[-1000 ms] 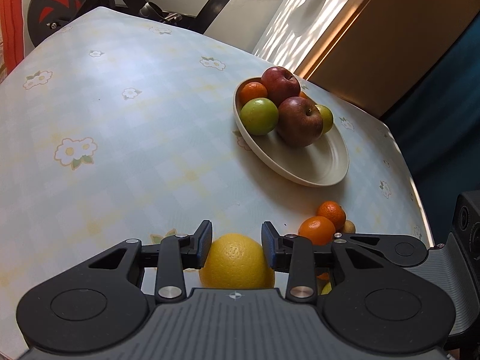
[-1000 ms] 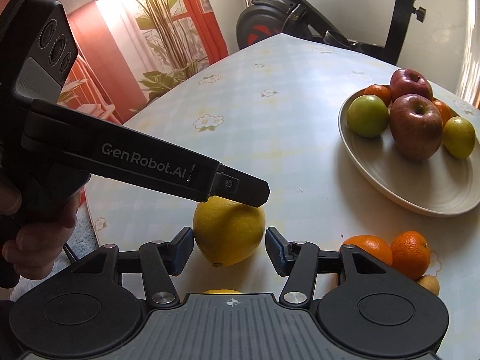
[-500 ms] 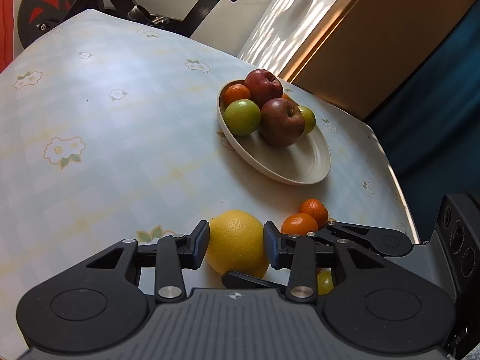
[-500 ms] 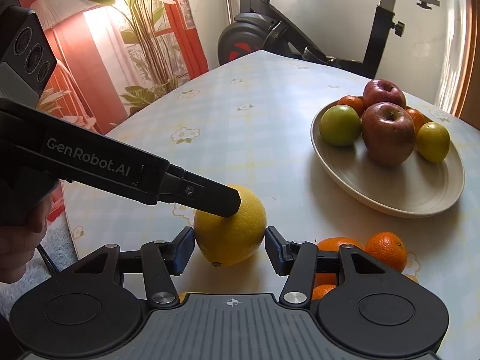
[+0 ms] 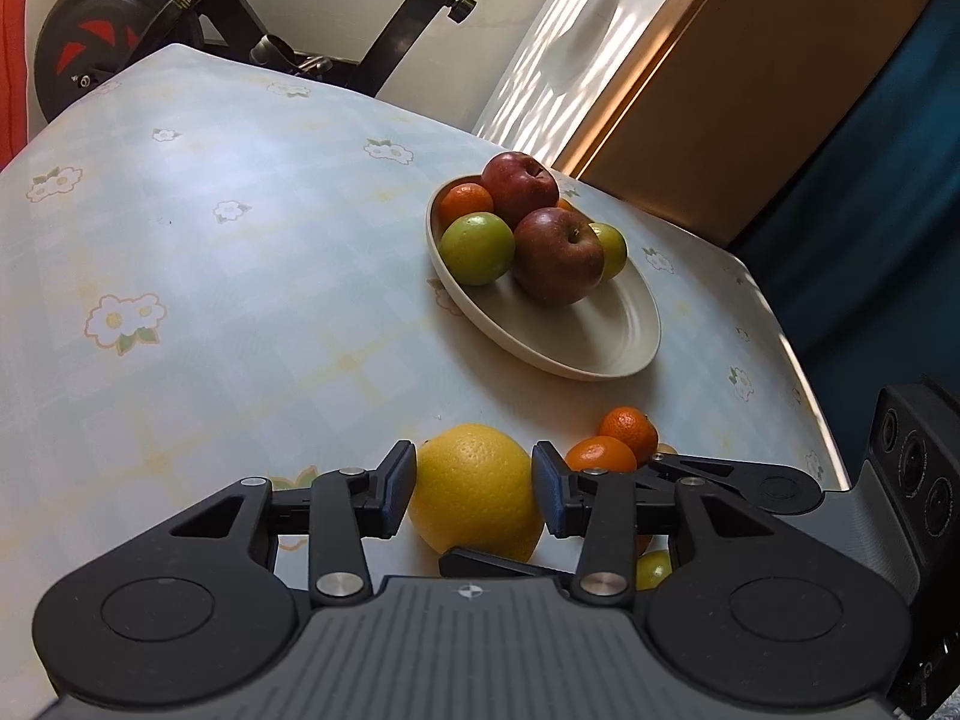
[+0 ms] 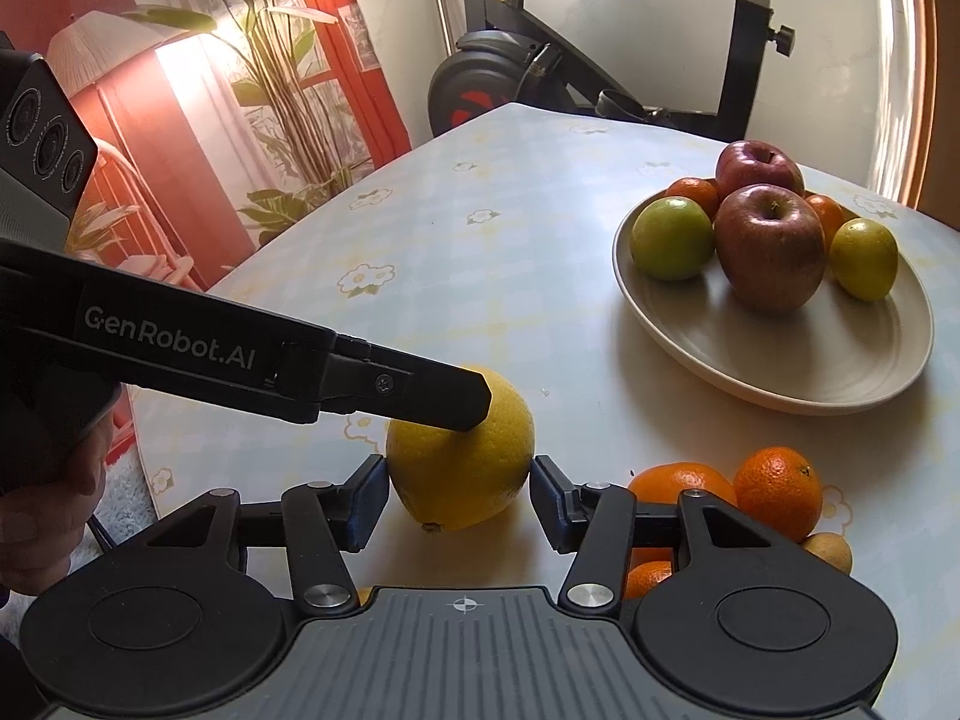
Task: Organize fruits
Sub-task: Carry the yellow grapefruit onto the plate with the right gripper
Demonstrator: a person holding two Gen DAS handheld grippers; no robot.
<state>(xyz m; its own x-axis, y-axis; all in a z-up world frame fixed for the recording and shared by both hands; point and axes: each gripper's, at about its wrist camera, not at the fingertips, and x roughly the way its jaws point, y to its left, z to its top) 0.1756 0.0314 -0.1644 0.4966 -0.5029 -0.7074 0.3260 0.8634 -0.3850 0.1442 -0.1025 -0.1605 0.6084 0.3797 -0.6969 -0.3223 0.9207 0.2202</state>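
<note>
Beige plate (image 6: 780, 384) piled with apples (image 6: 768, 240) and oranges (image 6: 693, 192).
Yellow citrus (image 6: 462, 468) on table, pinched by right gripper (image 6: 459, 501), flanked by just-opening jaws of left gripper (image 5: 474, 492).

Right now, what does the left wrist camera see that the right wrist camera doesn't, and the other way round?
Left wrist only: a wooden cabinet and a dark blue curtain behind the table.
Right wrist only: a leafy plant, a red backdrop, and a person's hand at the lower left edge.
Both: the big yellow citrus close in front, the bowl of apples, loose tangerines on the floral tablecloth, and the exercise bike.
</note>
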